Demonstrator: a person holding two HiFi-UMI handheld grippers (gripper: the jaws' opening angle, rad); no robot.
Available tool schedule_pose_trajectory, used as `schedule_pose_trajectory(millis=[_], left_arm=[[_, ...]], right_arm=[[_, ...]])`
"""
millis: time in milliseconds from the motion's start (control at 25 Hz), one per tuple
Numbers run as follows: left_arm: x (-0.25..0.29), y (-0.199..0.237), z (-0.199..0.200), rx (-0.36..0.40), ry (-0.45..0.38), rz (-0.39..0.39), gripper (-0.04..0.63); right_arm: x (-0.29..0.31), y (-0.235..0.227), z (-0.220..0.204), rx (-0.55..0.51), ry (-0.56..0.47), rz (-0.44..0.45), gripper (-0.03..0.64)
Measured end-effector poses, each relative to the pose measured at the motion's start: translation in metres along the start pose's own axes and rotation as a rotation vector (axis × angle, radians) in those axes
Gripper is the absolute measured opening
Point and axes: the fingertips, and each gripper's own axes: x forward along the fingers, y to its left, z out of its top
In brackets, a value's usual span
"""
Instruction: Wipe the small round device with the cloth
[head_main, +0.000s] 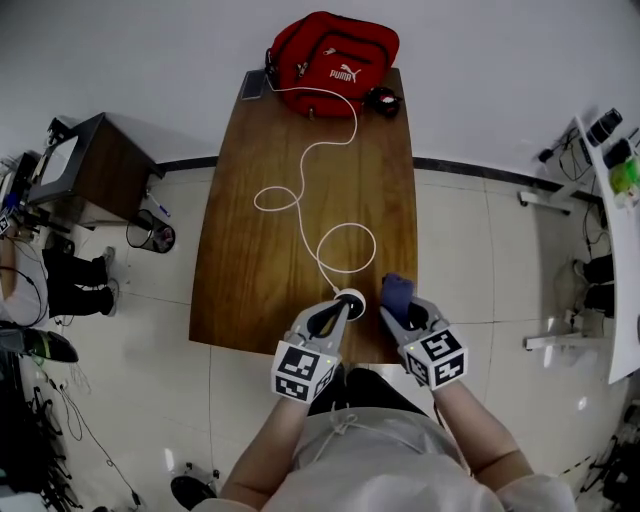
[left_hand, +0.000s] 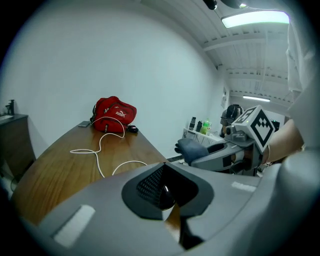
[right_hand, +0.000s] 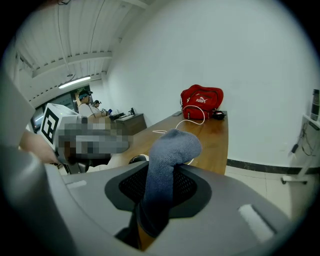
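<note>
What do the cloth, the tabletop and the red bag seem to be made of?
Cloth: soft knitted or terry fabric, blue-grey, matte, fuzzy looped surface.
Tabletop: wood or wood veneer, brown grain streaks, slight sheen.
Red bag: likely woven synthetic fabric, soft slumped shape.

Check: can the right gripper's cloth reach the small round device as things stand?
Probably yes: the cloth in the right gripper is right beside the small round device, nothing between them.

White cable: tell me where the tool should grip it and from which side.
Probably pinch the white cable on its open curve in the middle of the table, coming from straight above, jaws across the cord: it lies flat on the wood, so a sideways approach finds nothing to close on.
</note>
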Motion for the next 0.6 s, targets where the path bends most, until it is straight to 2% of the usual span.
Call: schedule_pose_trajectory(millis=[120,240,440,600], left_arm=[[0.013,0.0,-0.006,0.01,0.045,-0.026,0.006],[0.019,0.002,-0.013,0.015,0.078,-0.037,0.006],[0.02,0.006,-0.019,-0.017,0.065,-0.043,0.006],[0.02,0.004,-0.019,-0.04,0.035,-0.066,0.006]], right_arm=[[0.011,0.014,0.006,-0.043,0.034,0.104,0.112],[0.02,0.026,0.019,-0.078,0.015,0.178,0.112],[0.041,0.016,0.029,-0.03,-0.015,0.18,0.112],[0.058,0.008,0.019,0.005,-0.003,0.174,0.112]])
